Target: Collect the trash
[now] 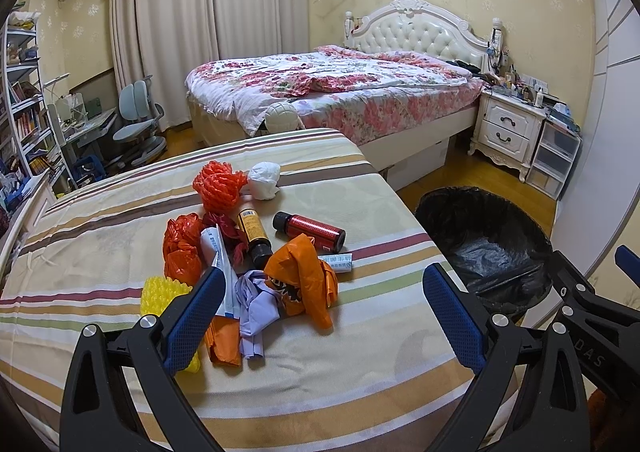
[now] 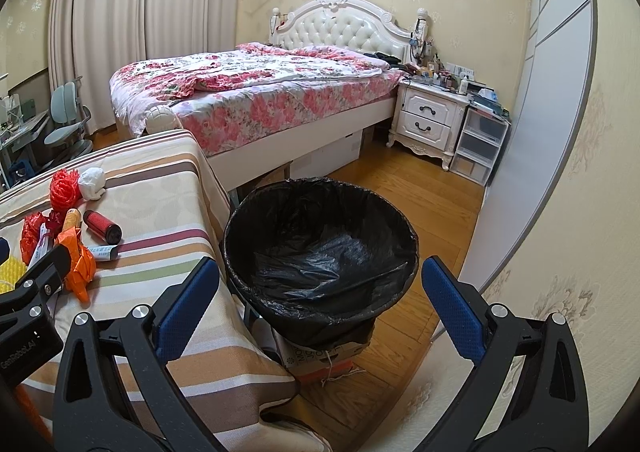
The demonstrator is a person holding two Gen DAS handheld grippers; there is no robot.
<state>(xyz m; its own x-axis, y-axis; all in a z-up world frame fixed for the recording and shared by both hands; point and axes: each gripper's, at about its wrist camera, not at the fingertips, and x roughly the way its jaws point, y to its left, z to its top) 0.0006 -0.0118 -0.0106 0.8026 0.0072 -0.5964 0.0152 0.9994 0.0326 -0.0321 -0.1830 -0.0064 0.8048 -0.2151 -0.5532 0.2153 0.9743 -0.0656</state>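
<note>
Both tools, left [image 1: 320, 300] and right [image 2: 320, 292], gape empty; bin [image 2: 320, 236] beside table edge [image 2: 212, 188].

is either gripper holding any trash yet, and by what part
Nothing is held. The left gripper and right gripper both have open, empty jaws.
</note>
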